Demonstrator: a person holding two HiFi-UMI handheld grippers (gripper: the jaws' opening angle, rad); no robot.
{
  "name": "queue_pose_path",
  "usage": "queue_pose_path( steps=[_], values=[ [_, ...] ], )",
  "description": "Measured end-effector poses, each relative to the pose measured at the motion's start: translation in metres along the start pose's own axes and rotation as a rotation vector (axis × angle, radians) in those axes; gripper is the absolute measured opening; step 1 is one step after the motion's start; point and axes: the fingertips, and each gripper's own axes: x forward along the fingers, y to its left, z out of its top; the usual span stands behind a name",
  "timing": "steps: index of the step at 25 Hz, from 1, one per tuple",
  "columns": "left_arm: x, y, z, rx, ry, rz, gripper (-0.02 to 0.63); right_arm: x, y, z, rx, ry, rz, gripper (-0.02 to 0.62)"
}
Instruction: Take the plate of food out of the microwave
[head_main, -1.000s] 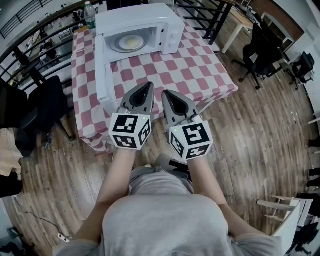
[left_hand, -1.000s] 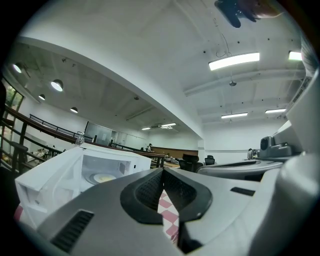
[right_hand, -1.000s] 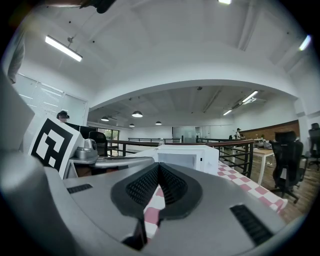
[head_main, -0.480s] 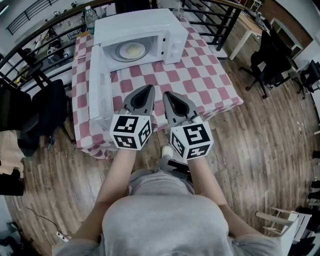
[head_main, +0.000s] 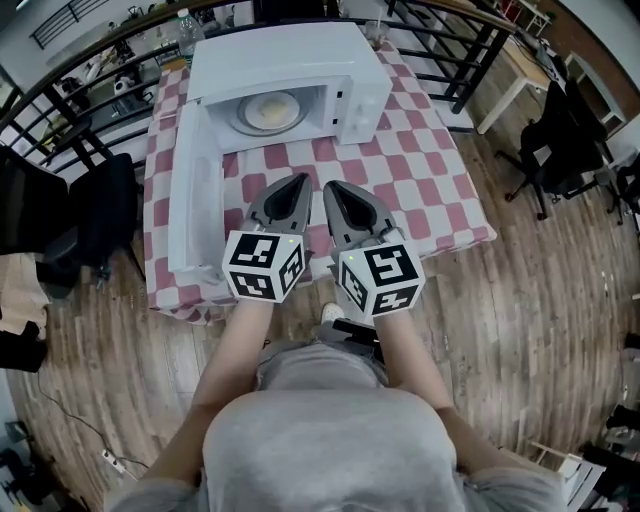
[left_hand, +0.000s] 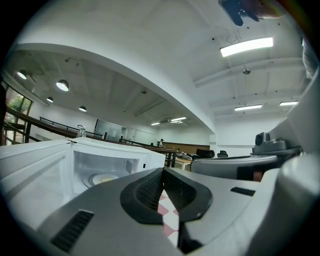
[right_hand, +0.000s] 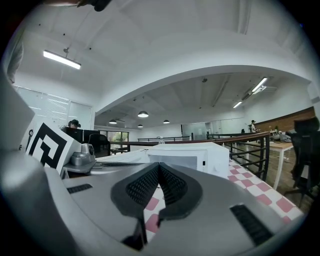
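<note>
The left tongs (head_main: 302, 180) and right tongs (head_main: 330, 186) are both closed and empty, side by side above the near edge of the checkered counter (head_main: 425, 175). Farther off, the plate of food (head_main: 268, 112) sits inside the microwave (head_main: 300, 55), whose door (head_main: 195, 205) stands open to the left.

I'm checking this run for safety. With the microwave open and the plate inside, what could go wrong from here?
1. The left gripper and right gripper are both shut; unless opened, they would likely shove the plate of food rather than grasp it.
2. The open door juts forward on the left side; the left gripper could knock it.
3. Gripped by its rim, the plate might tilt and spill.
</note>
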Motion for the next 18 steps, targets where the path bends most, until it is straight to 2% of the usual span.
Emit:
queue_pose_path(
  steps=[18],
  values=[
    [0.069, 0.028, -0.008, -0.052, 0.001, 0.153, 0.005, 0.055, -0.058, -0.006, -0.004, 0.027, 0.159, 0.026]
  ],
)
